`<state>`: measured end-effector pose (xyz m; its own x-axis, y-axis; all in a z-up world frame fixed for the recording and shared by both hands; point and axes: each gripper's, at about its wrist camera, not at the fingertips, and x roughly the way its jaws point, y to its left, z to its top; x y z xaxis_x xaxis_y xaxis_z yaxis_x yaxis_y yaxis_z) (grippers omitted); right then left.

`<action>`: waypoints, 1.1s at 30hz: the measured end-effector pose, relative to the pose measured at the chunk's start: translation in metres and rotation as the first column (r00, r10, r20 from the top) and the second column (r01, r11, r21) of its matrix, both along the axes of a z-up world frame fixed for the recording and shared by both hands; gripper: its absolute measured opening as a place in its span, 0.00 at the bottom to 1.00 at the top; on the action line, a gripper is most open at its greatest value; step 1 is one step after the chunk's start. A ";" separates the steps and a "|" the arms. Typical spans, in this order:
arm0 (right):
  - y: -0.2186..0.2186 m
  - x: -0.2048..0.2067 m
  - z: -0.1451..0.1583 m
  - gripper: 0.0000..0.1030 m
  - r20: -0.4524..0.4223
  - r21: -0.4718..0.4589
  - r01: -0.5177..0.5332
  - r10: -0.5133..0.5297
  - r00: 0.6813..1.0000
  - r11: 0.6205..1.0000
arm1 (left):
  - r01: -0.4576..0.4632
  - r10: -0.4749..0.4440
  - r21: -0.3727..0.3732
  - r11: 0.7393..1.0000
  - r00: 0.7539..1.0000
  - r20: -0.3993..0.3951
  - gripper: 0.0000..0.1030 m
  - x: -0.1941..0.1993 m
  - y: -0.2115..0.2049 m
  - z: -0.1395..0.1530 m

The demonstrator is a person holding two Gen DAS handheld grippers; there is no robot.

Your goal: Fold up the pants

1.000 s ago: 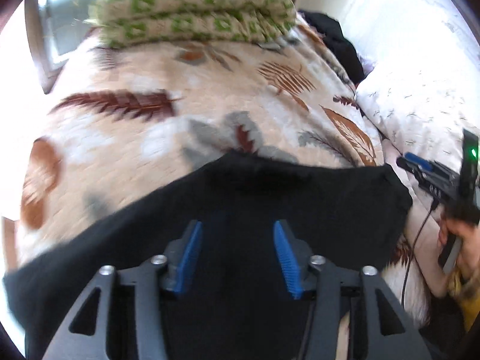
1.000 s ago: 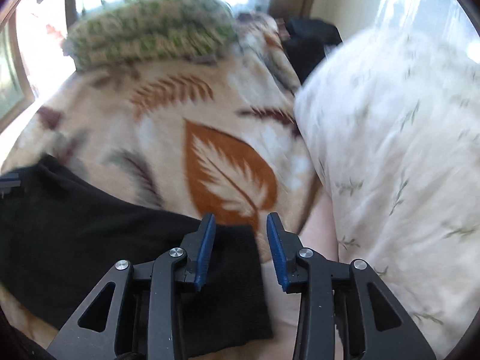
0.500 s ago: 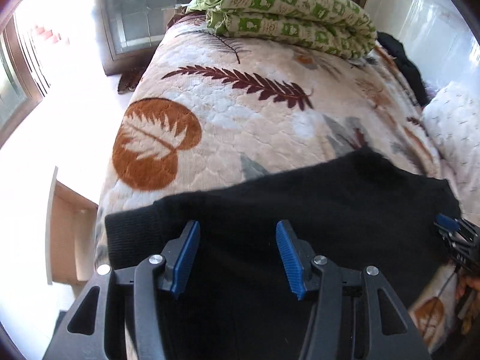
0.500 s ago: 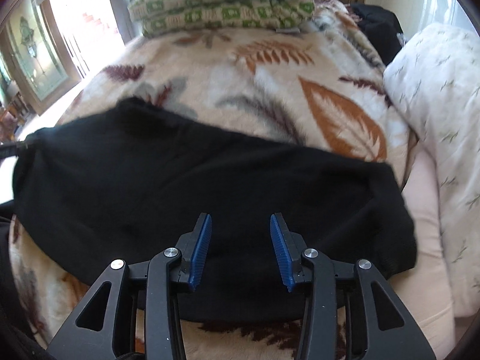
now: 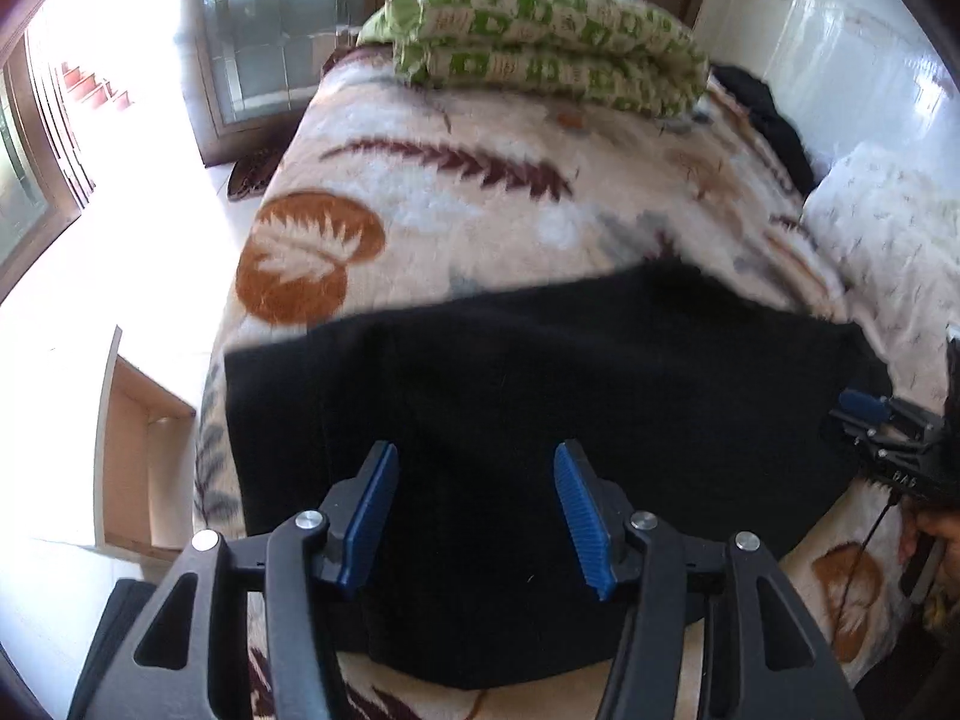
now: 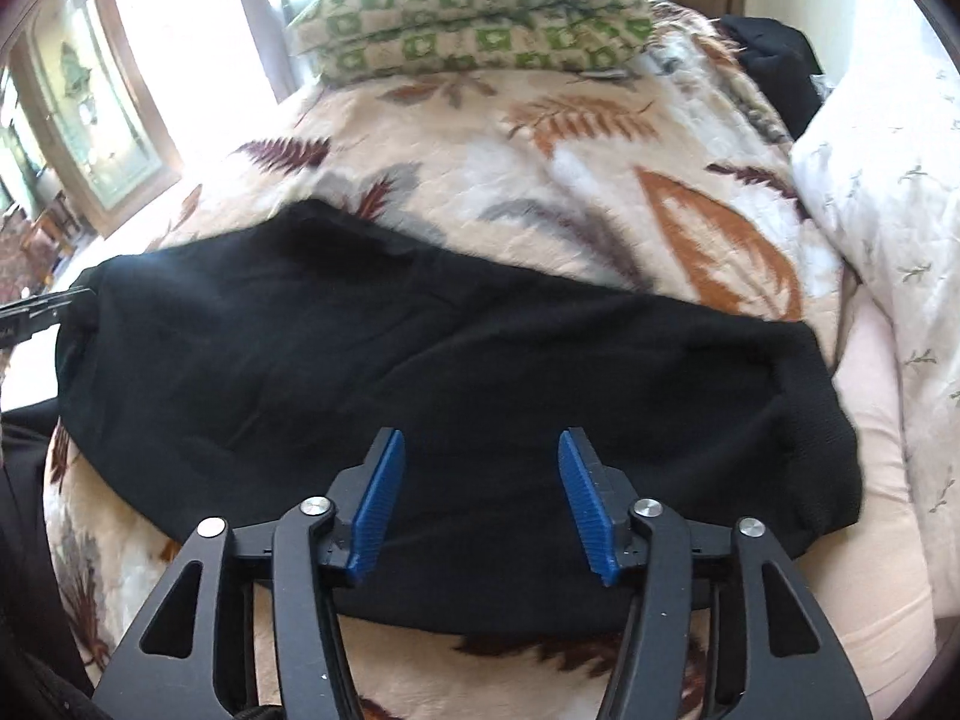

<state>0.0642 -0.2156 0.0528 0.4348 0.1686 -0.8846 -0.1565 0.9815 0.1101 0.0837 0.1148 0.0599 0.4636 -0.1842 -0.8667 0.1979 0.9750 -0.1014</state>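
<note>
The black pants (image 5: pixel 540 408) lie flat across the leaf-patterned bedspread (image 5: pixel 480 222), folded into a wide band. They show in the right wrist view too (image 6: pixel 420 360). My left gripper (image 5: pixel 477 516) is open and empty, hovering above the near left part of the pants. My right gripper (image 6: pixel 480 504) is open and empty above the near edge of the pants. In the left wrist view the right gripper (image 5: pixel 888 438) shows at the pants' right end. The left gripper's tip (image 6: pixel 42 312) shows at the left edge of the right wrist view.
A folded green-and-white quilt (image 5: pixel 540 42) lies at the far end of the bed. A white floral pillow (image 6: pixel 888 228) lies on the right. A dark garment (image 6: pixel 774 66) sits at the far right corner. The bed's left edge drops to a bright floor with an open cardboard box (image 5: pixel 138 456).
Both grippers pulled back from the pants' ends and now hover open over the flat pants. The left view swung from the right end toward the left end, the right view drew back leftward.
</note>
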 end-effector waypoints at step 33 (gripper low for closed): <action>-0.099 -0.039 0.029 0.73 -0.142 0.280 0.312 -0.283 0.949 0.908 | 0.218 -0.221 -0.118 0.969 0.975 -0.010 0.75 0.015 -0.157 0.018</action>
<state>0.0252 -0.3144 0.0821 0.4208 0.3044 -0.8546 0.1637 0.9011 0.4015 0.0983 -0.0422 0.0781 0.3807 -0.3785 -0.8437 0.4019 0.8895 -0.2177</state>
